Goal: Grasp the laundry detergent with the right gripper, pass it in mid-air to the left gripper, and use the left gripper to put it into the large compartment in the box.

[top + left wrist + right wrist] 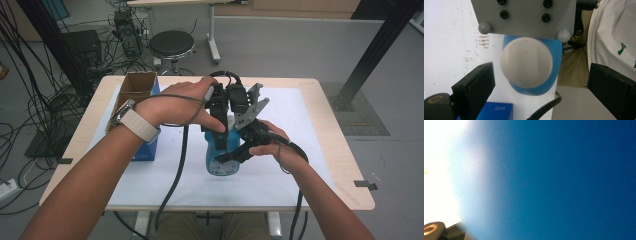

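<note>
Covering wooden table (330,125): white sheet (280,170); left fingers (474,85) apart, right unclear; stool (171,44) behind

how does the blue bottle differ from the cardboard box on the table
The blue bottle is rounded, capped white, and stands mid-table between both grippers; the cardboard box is brown, square-edged, open-topped, and sits untouched at the table's left. Both stand upright on the white sheet.

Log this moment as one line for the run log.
left gripper open above white cap | right gripper at blue bottle, state unclear | bottle upright on table
</note>
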### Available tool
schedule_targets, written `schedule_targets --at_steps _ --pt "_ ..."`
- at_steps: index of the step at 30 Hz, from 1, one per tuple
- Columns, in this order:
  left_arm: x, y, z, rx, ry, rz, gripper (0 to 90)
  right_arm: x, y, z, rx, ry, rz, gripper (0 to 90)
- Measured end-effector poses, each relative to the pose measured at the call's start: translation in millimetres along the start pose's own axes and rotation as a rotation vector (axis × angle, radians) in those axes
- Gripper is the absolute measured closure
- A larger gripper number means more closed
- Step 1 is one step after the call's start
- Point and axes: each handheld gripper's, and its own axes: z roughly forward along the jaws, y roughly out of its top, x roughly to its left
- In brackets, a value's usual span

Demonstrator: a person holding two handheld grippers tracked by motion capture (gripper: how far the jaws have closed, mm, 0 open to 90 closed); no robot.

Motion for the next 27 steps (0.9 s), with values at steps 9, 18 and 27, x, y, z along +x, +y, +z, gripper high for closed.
schedule_targets --at_steps 9,18,27 --pt "0.0 -0.2 0.0 0.001 -0.001 0.003 8.2 0.1 0.9 0.0 -0.005 -0.002 0.001 42.9" --pt "0.1 -1.8 0.8 -0.006 -0.002 0.0 8.2 -0.7 1.5 1.0 -0.007 0.003 0.004 42.9" --pt "0.6 -2.2 1.8 -0.012 -0.001 -0.002 8.2 -1.1 1.3 1.1 -0.006 0.002 0.008 42.9"
